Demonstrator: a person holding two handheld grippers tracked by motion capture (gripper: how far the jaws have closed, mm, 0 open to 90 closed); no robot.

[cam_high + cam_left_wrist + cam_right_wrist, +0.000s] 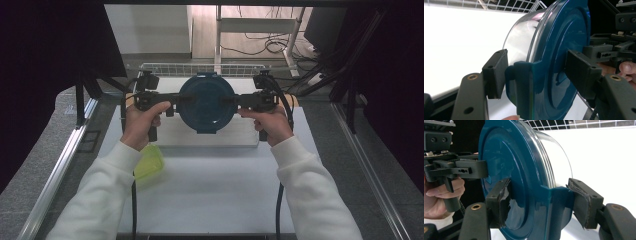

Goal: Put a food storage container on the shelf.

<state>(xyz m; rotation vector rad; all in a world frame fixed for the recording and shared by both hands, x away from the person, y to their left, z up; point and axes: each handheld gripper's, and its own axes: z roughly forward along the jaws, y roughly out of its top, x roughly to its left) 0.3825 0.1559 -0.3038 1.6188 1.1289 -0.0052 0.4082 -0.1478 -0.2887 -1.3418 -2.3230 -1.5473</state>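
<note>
Container (206,100) contents unclear — lid (564,57) covering

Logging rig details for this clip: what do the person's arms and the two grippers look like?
White long sleeves on both arms. Left gripper and right gripper are black, each with two flat rectangular pads and brass-coloured screw holes; the right's pads look frayed. A black cable trails from each.

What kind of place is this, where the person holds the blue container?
Probably a lab or recording workspace, not a kitchen: a white table in a metal frame, dark curtains at the sides, and loose cables on the floor behind.
</note>
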